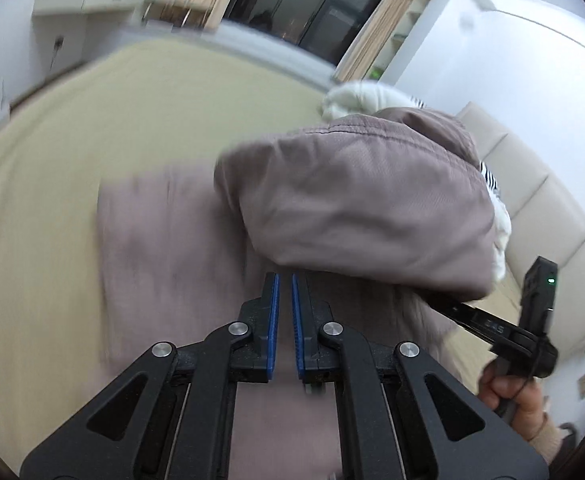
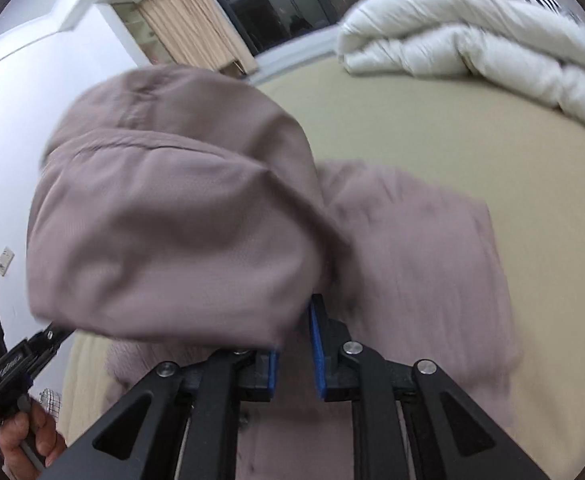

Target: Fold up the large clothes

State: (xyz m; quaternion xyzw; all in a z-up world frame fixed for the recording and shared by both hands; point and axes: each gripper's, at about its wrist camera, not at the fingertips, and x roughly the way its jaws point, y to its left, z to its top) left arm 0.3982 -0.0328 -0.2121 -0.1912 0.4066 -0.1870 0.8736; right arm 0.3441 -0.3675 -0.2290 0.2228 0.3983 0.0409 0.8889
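The mauve garment [image 1: 164,248] lies flat on the bed [image 1: 52,152], and a fold of it billows just ahead of both pairs of fingers. The left gripper [image 1: 284,284] has its fingers nearly together, apparently pinching the fold's edge, though blur hides the contact. The right gripper [image 2: 296,320] looks clamped on the same edge. The step in hand is carrying this half over the rest. Next: lay it down with edges matched, then release.

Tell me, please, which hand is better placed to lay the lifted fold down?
Right, probably: the right gripper pinches the raised fold of the garment with its flat half straight ahead; the left gripper grips it too, so barely.
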